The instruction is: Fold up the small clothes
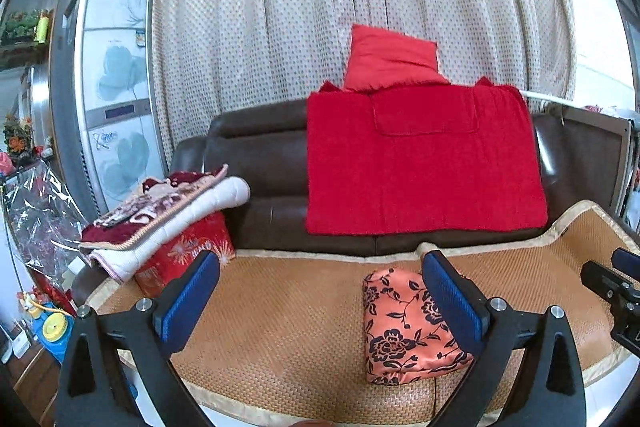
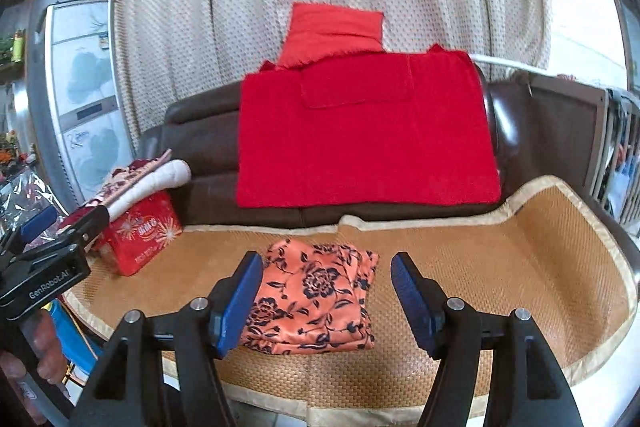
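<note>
A folded orange garment with a black flower print [image 1: 404, 327] [image 2: 316, 299] lies in a neat packet on the woven mat [image 1: 280, 307] [image 2: 500, 267] of the sofa seat. My left gripper [image 1: 320, 303] hovers above and before it, open wide, with nothing between its blue pads [image 1: 188, 299]. My right gripper [image 2: 326, 301] is open too, held above the garment and not touching it. The left gripper's body shows at the left edge of the right wrist view, held by a hand.
A red cloth [image 1: 420, 163] [image 2: 364, 135] hangs over the brown sofa back, with a red cushion [image 1: 390, 57] above it. A red box [image 2: 140, 239] under folded quilts [image 1: 168, 211] sits at the mat's left end. A curtain and a tall white appliance [image 1: 112, 95] stand behind.
</note>
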